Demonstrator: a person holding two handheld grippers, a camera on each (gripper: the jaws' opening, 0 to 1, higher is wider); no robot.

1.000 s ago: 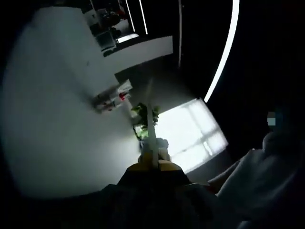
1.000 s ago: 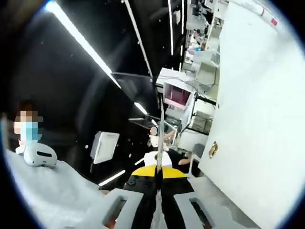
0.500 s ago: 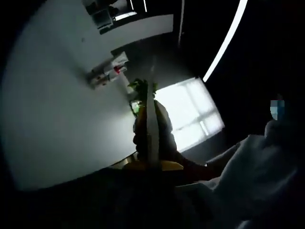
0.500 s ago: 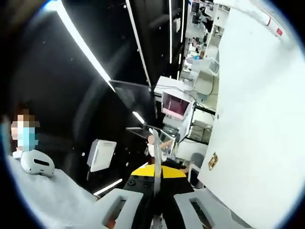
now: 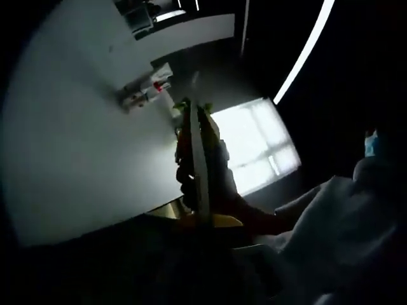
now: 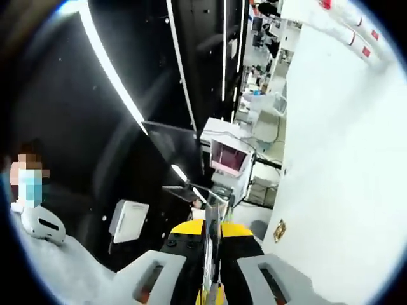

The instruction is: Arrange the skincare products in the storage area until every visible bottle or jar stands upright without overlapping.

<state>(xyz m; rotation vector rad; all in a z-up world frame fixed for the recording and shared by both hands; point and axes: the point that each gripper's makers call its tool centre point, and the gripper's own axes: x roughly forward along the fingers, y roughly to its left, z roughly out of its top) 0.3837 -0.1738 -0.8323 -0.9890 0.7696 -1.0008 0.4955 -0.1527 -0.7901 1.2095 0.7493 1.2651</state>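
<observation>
Both views swing further up, left tool (image 5: 196,152) and right tool (image 6: 212,241) pressed together on nothing, aimed at dark ceiling, no skincare products reached yet.

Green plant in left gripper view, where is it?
The green plant sits at centre, at the tip of the shut jaws, between the white wall and the bright window.

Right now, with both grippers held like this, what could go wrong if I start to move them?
1. The left gripper faces a plain white wall and a bright window; the right gripper faces long ceiling light strips. Lowering them would be blind and may knock products over.
2. A person in a blue mask appears near the right gripper; a wide swing might come close.
3. Both pairs of fingers look shut, so a grasp needs opening first.
</observation>
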